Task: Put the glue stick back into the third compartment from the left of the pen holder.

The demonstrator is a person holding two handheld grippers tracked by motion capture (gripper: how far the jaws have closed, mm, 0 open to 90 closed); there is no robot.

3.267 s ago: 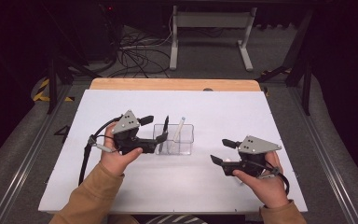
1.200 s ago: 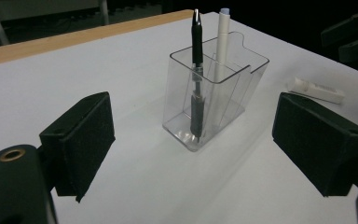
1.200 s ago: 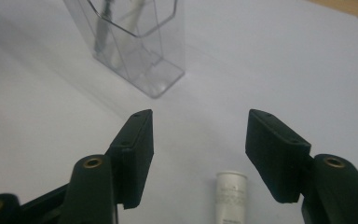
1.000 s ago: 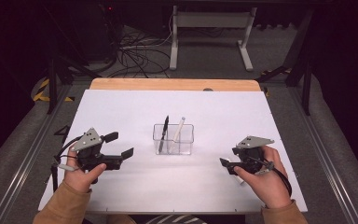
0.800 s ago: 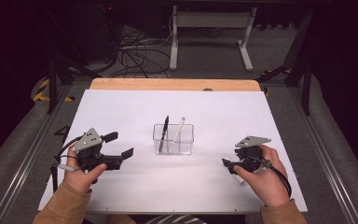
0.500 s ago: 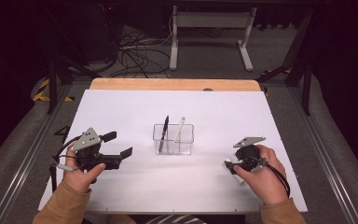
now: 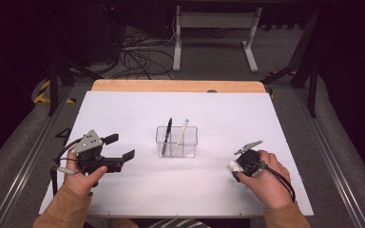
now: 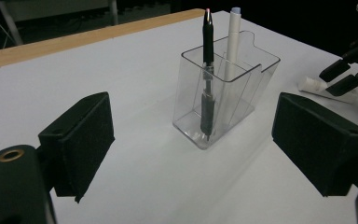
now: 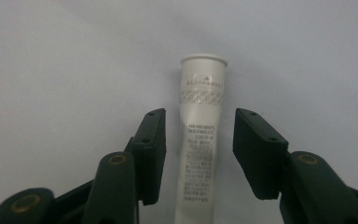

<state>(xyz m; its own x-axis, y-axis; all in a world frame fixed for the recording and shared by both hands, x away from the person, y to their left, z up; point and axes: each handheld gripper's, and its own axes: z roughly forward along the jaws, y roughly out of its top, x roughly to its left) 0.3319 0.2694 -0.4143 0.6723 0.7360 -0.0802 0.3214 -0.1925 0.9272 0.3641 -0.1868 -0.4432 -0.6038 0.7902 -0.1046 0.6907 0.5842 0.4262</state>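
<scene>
A clear plastic holder [image 7: 176, 141] stands mid-table with a black pen [image 7: 167, 135] and a white pen [image 7: 182, 132] upright in it. A white tube [image 9: 203, 121] lies flat on the white table at the right. My right gripper [image 9: 199, 149] points down over it with a jaw on each side. Its jaws have just been closing, and a gap still shows between each pad and the tube. My left gripper [image 7: 120, 147] rests at the left, open and empty, aimed at the holder [image 8: 223, 93].
The white board [image 7: 123, 114] has a wooden strip [image 7: 176, 86] along its far edge. Beyond it are a dark floor, cables and a metal stand [image 7: 214, 33]. Grey rails run along both sides.
The right gripper has tipped downward over the white tube and its jaws have narrowed. The left gripper, earlier at the holder, drew back left and has since stayed still.
</scene>
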